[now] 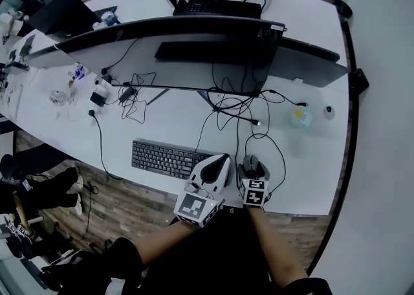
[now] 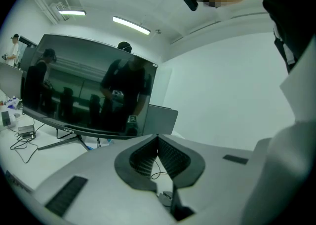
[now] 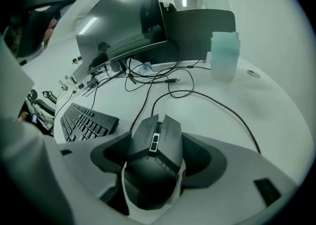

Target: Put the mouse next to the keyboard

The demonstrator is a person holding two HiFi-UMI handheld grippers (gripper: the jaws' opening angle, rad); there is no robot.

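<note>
Nearest the person, the right gripper (image 3: 157, 146) has its jaws drawn in against both flanks of the black angular wired mouse (image 3: 154, 140), a side grip that leaves the buttons and wheel uncovered and probably lets the body be slid or lifted without tipping. Whether the mouse rests on the white curved desk (image 1: 304, 177) or is raised just clear of it cannot be told. Beside it, the left gripper (image 2: 158, 142) has its ribbed jaws brought together at the tips with nothing between them. It hangs over the right end of the black flat keyboard (image 1: 162, 158), seemingly idle. The mouse thus lies just beside the keyboard's right end, so the placement looks almost made. Its thin black cable (image 3: 212, 101) trails away in slack loops, so it should not pull on the mouse. Farther off stands a pale translucent blue-green plastic cup (image 3: 224, 56), whose contents cannot be made out. Beyond it is the wide curved dark monitor (image 1: 168, 32).
</note>
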